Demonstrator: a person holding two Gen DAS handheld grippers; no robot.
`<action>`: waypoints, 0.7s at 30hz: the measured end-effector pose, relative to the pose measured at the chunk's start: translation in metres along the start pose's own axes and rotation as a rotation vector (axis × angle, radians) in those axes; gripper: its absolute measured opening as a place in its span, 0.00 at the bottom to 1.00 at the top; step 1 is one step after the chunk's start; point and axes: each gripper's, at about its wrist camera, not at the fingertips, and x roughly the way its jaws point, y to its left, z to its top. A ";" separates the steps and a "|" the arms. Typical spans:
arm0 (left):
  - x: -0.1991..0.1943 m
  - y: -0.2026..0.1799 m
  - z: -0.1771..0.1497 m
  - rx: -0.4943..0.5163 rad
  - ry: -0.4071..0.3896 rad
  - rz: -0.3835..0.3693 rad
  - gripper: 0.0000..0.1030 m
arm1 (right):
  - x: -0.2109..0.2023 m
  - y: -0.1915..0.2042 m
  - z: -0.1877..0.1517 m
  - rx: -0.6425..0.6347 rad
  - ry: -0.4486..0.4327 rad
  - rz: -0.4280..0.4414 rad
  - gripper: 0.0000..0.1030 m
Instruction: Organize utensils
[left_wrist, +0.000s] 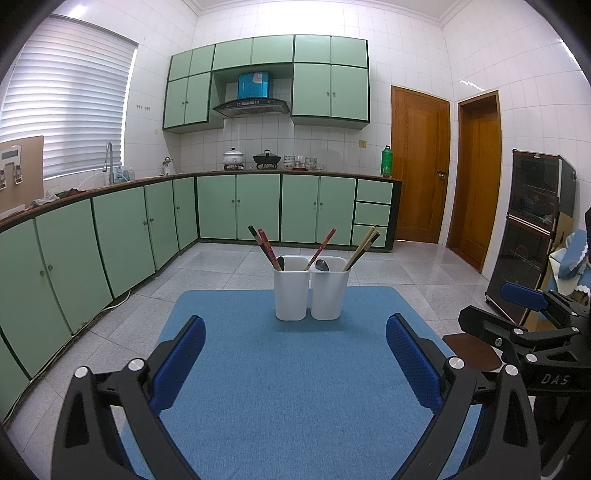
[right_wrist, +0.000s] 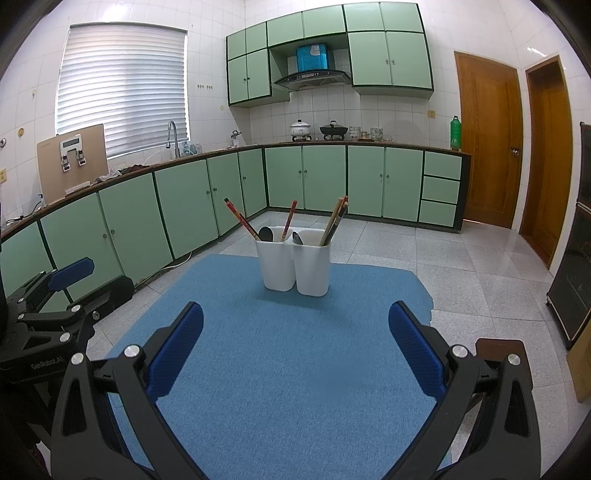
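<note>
On the blue mat, far end: two white holders stand upright and touch side by side, the left holder (left_wrist: 291, 291) and the right holder (left_wrist: 330, 291).
Left holder contents: red patterned chopsticks (left_wrist: 266, 248) and a dark one lean out to the left, beside a dark spoon (left_wrist: 281, 263) whose bowl shows above the rim.
Between the holders: one red chopstick (left_wrist: 325, 243) leans to the right; from the right wrist view it appears to stand in the left holder, near the shared wall.
Right holder contents: a metal spoon (left_wrist: 322, 265) bowl-up at its left side, and tan and dark chopsticks (left_wrist: 364, 246) leaning right.
Mat: the blue mat (left_wrist: 295, 369) is bare apart from the holders.
Left gripper: the left gripper (left_wrist: 295, 345) hovers over the near part of the mat, jaws spread wide with nothing between the blue pads, well apart from the holders.
Right gripper: the right gripper (right_wrist: 295, 332) is at a like height, jaws also spread wide and empty, aimed at the holders; it shows at the right edge of the left wrist view.
Surroundings: grey tiled floor (right_wrist: 461, 266), green cabinets (left_wrist: 258, 206) under a dark counter, two wooden doors (left_wrist: 419, 166) on the right.
</note>
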 end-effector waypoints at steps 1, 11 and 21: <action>0.000 0.000 0.000 0.000 0.000 0.000 0.93 | 0.000 0.000 0.000 -0.001 0.000 0.000 0.95; 0.002 0.003 -0.002 -0.004 0.007 -0.003 0.93 | 0.002 0.000 -0.001 -0.001 0.004 0.000 0.95; 0.004 0.006 -0.006 -0.012 0.014 -0.009 0.93 | 0.008 -0.002 -0.007 -0.001 0.016 0.001 0.95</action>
